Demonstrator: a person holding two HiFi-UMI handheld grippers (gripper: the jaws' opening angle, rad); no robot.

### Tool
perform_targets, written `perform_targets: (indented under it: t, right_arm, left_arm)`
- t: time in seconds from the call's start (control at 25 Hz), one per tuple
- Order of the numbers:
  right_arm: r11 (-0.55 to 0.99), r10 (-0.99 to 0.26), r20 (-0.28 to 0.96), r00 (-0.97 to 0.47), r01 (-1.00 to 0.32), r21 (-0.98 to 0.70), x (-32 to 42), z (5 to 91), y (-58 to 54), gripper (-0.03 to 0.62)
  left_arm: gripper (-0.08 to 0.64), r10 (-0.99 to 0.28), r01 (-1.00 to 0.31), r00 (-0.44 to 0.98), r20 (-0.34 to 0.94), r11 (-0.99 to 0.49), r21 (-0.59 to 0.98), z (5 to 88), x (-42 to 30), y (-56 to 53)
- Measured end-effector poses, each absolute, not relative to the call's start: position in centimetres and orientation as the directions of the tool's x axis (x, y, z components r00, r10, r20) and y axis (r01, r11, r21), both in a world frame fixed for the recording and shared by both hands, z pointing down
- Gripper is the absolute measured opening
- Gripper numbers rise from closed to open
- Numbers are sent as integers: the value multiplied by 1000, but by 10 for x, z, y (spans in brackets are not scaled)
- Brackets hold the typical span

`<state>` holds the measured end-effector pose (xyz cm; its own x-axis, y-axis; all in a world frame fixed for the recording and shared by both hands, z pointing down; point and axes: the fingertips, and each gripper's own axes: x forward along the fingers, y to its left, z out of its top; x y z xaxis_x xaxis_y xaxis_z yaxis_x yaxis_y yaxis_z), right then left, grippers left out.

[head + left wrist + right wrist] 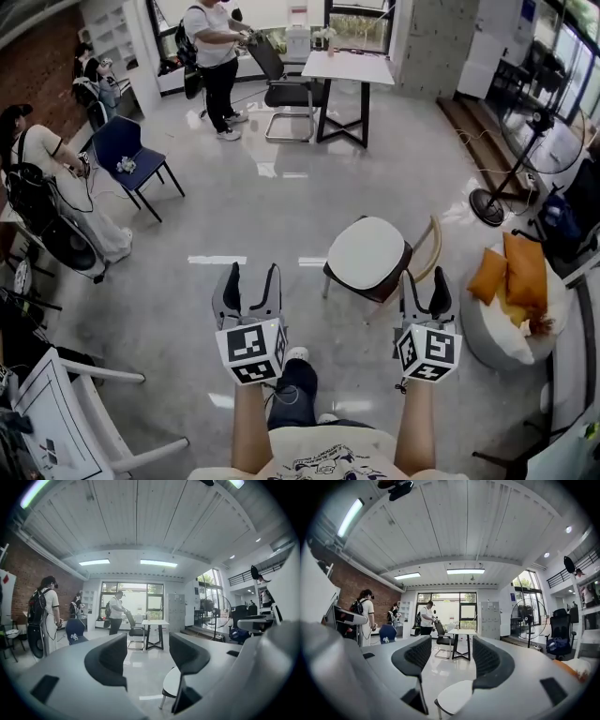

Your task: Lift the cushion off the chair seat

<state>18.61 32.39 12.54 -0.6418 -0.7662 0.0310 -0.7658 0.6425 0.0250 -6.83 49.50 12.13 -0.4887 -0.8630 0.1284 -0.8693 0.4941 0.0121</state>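
A round white cushion (366,253) lies on the seat of a dark wooden chair (427,258) on the floor ahead of me. My left gripper (251,277) is held open to the left of the chair, with nothing between its fingers. At the chair's near right edge my right gripper (424,283) is open and empty too. In the left gripper view the cushion (171,681) shows low, behind the right finger of the open gripper (147,660). The right gripper view has the cushion (454,696) just below the open right gripper (449,662).
Orange pillows (514,272) lie on a white round seat at the right. A standing fan (544,141) is behind it. A blue chair (131,155), a white table (349,67) and an office chair (286,89) stand farther off, with several people around. A white chair (89,412) is near left.
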Motion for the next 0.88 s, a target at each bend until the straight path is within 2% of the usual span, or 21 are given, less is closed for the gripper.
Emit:
perform_targets:
  t: [0.4,0.88]
  right_arm:
    - [554,-832,42,-553,-832,24,70,121,218,290]
    - [479,-875,89,-476,-878,9,28,152,146,299]
  left_arm:
    - [275,-911,-921,-386,142,390,-1,115,-201,361]
    - [275,-947,-963,-265,184,270,1,149,-250,258]
